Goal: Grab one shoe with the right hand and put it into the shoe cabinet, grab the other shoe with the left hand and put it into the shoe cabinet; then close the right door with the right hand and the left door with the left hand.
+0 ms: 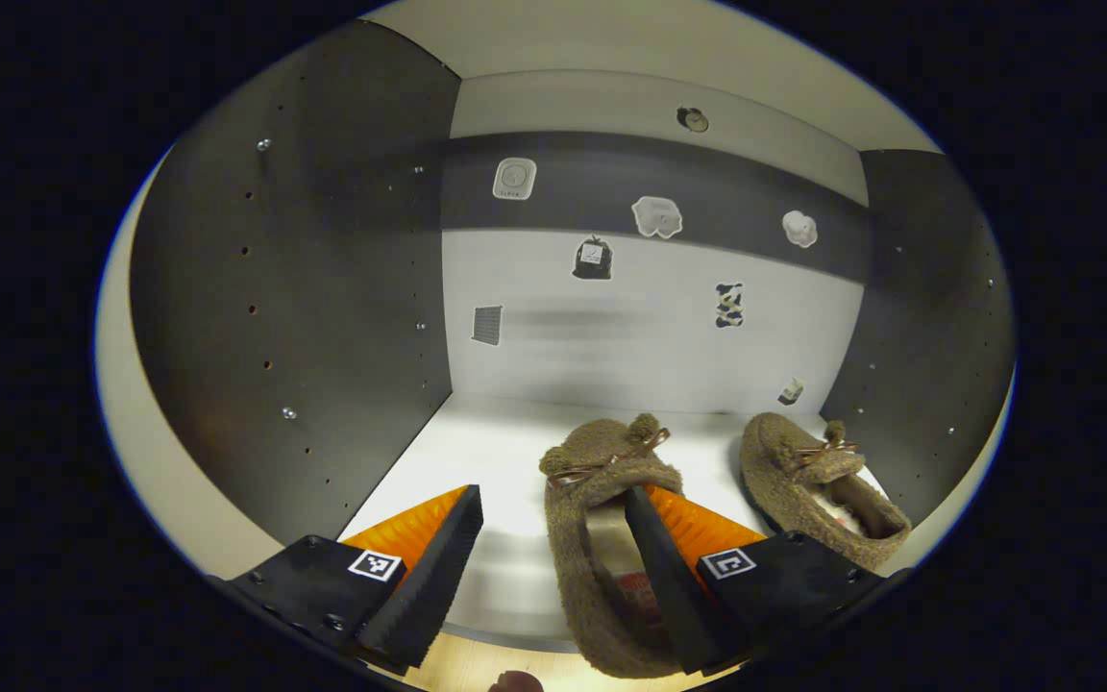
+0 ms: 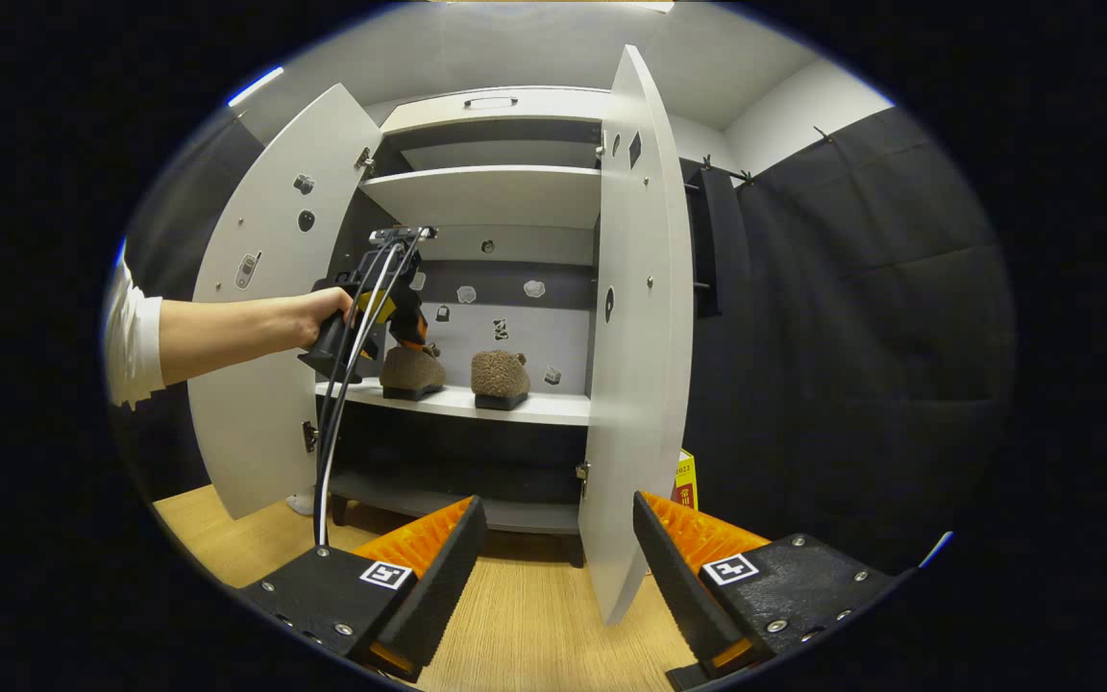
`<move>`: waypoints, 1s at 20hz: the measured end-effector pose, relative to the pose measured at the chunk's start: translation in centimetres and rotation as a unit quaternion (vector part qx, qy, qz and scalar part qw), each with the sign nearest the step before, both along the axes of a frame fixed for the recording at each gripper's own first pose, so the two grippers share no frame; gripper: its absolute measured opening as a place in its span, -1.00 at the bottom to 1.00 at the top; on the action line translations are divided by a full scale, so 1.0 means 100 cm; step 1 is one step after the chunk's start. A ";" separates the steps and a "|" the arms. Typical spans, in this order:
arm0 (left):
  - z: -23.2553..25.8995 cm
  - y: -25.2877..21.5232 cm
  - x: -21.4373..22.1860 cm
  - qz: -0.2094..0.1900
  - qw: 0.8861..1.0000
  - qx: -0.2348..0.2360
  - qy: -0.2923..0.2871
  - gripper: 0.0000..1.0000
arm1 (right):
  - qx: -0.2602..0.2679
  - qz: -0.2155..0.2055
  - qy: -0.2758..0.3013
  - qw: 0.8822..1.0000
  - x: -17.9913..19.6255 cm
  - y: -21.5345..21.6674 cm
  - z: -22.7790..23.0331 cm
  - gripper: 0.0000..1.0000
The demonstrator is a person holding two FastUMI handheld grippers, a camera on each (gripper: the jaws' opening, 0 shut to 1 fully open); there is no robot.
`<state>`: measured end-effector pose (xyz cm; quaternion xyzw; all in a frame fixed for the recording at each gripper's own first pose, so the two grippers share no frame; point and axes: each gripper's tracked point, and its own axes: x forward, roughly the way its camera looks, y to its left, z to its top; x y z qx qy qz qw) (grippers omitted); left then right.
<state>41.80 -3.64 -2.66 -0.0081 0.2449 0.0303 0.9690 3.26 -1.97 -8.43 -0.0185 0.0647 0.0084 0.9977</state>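
Observation:
Two fuzzy brown shoes stand side by side on the cabinet's white middle shelf (image 1: 505, 452). In the left gripper view the left shoe (image 1: 592, 481) lies at my left gripper (image 1: 552, 495), which is open; one finger sits in or over the shoe's opening and the other is off to its left. The right shoe (image 1: 803, 481) rests apart near the dark side wall. The right gripper view has my right gripper (image 2: 558, 505) open and holding nothing, well back from the cabinet. There a hand holds the left gripper (image 2: 407, 334) over the left shoe (image 2: 411, 372), beside the right shoe (image 2: 501, 375).
Both cabinet doors stand open: the left door (image 2: 275, 317) and the right door (image 2: 635, 317), whose edge is straight ahead of my right gripper. A wooden floor (image 2: 525, 615) lies in front. A yellow box (image 2: 686, 481) stands behind the right door.

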 end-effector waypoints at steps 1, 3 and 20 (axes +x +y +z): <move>0.018 -0.005 -0.003 -0.010 0.999 -0.006 -0.035 0.96 | 0.002 0.003 0.000 1.000 0.001 0.002 0.000 0.88; 0.057 -0.011 -0.021 -0.033 0.995 0.003 -0.098 0.95 | 0.003 0.006 -0.001 1.000 0.004 0.004 -0.001 0.88; 0.051 0.012 -0.259 -0.029 0.977 0.021 -0.212 0.99 | 0.022 0.047 -0.011 0.999 0.001 0.028 0.005 0.88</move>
